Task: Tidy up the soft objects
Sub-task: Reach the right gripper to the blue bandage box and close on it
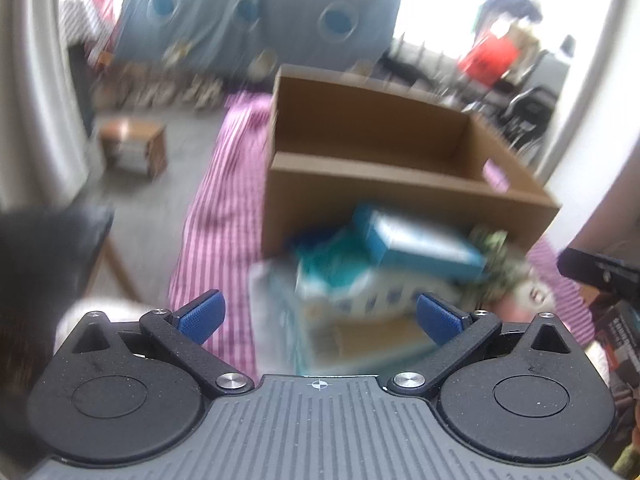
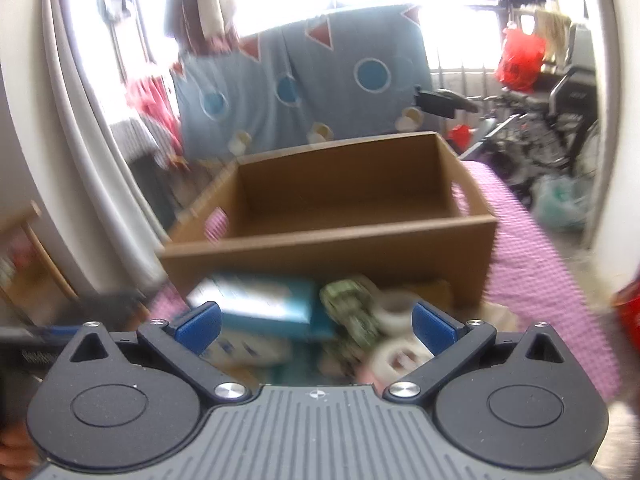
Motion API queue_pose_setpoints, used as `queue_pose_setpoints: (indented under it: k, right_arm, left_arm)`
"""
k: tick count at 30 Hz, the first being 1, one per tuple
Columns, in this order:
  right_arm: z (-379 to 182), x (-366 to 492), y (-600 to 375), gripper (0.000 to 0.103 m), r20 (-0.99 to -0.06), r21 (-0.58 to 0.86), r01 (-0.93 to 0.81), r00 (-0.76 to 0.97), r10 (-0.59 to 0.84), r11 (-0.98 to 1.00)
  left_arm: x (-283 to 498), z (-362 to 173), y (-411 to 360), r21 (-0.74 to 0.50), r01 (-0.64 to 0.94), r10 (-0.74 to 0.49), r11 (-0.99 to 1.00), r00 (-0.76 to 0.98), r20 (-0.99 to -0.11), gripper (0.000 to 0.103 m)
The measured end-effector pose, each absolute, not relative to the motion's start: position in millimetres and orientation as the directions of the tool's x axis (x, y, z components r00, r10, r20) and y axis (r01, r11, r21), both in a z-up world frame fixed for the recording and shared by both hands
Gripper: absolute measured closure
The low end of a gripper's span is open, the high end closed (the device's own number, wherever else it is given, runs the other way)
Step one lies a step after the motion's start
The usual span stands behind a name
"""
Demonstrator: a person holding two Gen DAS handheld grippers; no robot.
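Left wrist view – gripper: our left gripper [image 1: 318,316] is spread wide with nothing between its blue pads [image 1: 202,316].
Left wrist view – soft things: a blurred pile [image 1: 384,276] of teal-and-white packs lies on the pink striped cloth [image 1: 216,208], touching the near wall of the cardboard box [image 1: 400,196], just ahead of our fingers.
Left wrist view – room: the cloth's left edge drops to the floor; the box looks empty (its floor is only partly seen).
Right wrist view – gripper: our right gripper [image 2: 316,322] is likewise released and grips nothing.
Right wrist view – soft things: a teal pack [image 2: 260,300], a green patterned bundle [image 2: 352,312] and white rolls [image 2: 396,328] crowd the box's near wall.
Right wrist view – room: free cloth runs along the box's right side.
Risk: we judge that pinching one pack could drag its neighbours, since they overlap.
Risk: a low lift could catch the box rim and shove the box toward the cloth's far edge.
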State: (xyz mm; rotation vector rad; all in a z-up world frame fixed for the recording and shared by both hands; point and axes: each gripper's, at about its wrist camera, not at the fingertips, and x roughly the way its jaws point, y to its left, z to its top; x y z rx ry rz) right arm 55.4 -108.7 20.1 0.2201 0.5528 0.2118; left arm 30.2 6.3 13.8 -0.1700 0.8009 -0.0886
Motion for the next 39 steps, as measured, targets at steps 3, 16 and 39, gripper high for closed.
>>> queue_pose_setpoints:
  k: [3,16,39]
  right_arm:
    - [23,73,-113,0.001,-0.464,0.376,-0.175,0.814,0.349,0.910]
    - [-3,146,-89,0.036,-0.630,0.438,-0.132,0.661,0.408,0.889]
    - [-7,165,-65,0.035,-0.661,0.440,-0.191,0.593,0.460,0.878]
  left_arm:
    - [35,23,4,-0.162,0.084,-0.168,0.983,0.762,-0.625,0.001]
    - [76,12,-40,-0.080,0.372,-0.337,0.925,0.705,-0.624,0.026]
    - [88,-1,-23,-0.086,0.375,-0.328,0.923,0.648,-0.688,0.030]
